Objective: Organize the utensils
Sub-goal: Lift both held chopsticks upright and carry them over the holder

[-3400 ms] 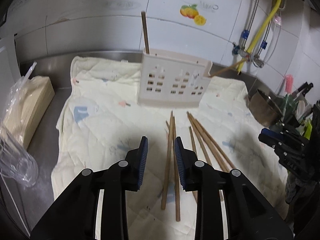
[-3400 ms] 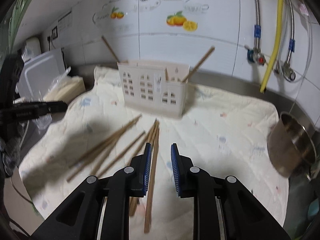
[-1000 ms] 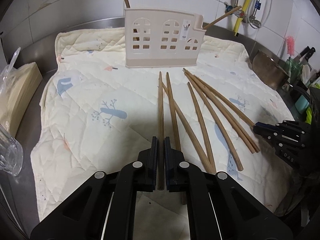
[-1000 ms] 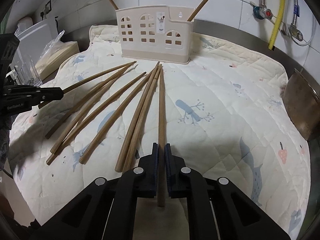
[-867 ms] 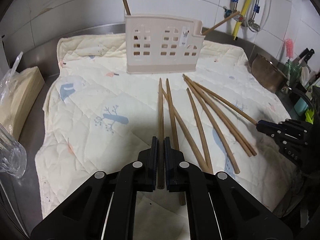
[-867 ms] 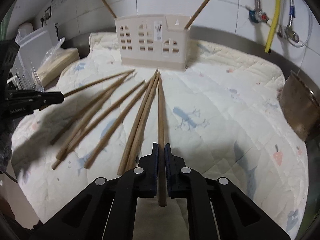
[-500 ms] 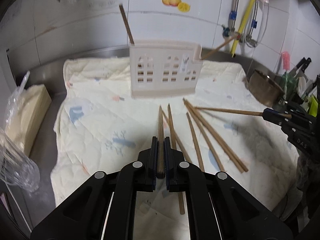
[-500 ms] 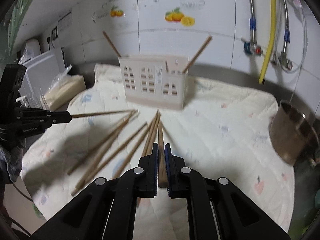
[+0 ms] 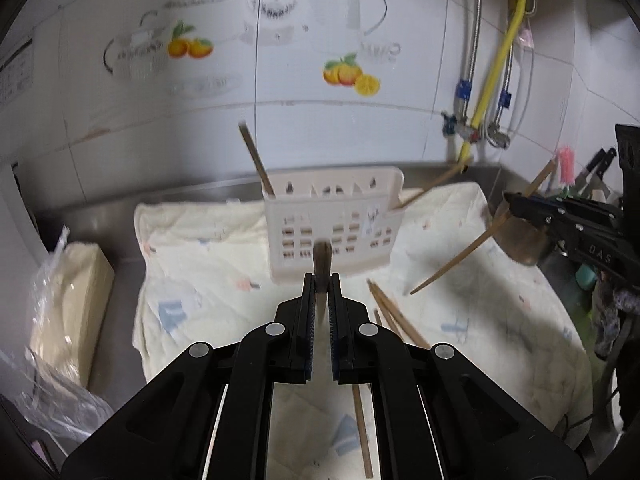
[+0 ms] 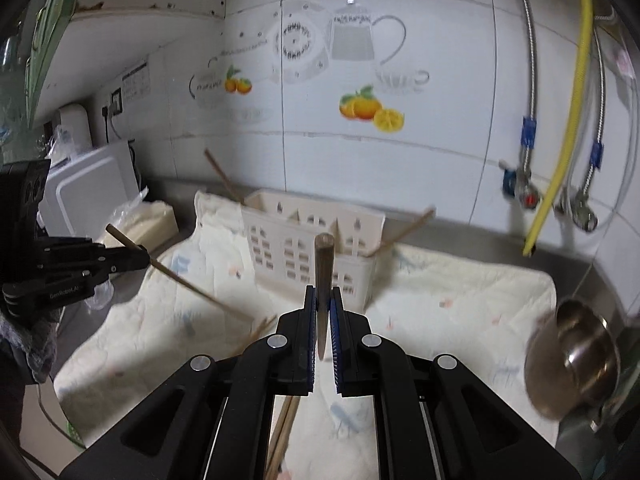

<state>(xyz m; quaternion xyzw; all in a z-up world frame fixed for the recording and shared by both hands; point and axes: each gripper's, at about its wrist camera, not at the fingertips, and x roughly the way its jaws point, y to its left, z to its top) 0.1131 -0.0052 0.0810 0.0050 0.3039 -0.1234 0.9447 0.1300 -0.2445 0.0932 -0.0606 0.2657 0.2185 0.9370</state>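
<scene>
Two grippers, left gripper [image 9: 321, 292] and right gripper [image 10: 323, 304], jaws each clamping slim wooden chopstick [image 9: 321, 258], seemingly airborne.

**Materials and finishes**

We see matt brown wooden chopsticks [image 9: 452, 265]. Utensil holder [image 9: 334, 230] centre frame: cream plastic, smooth, perforated. Quilted cloth [image 9: 480, 320]: soft, matt, pale yellow. Wall tiles [image 10: 440, 60]: glossy white ceramic. Pot [image 10: 572, 364] lower right: shiny metal. Both grippers [image 9: 321, 292] [image 10: 322, 304]: matt black plastic, blue ribbed pads.
</scene>
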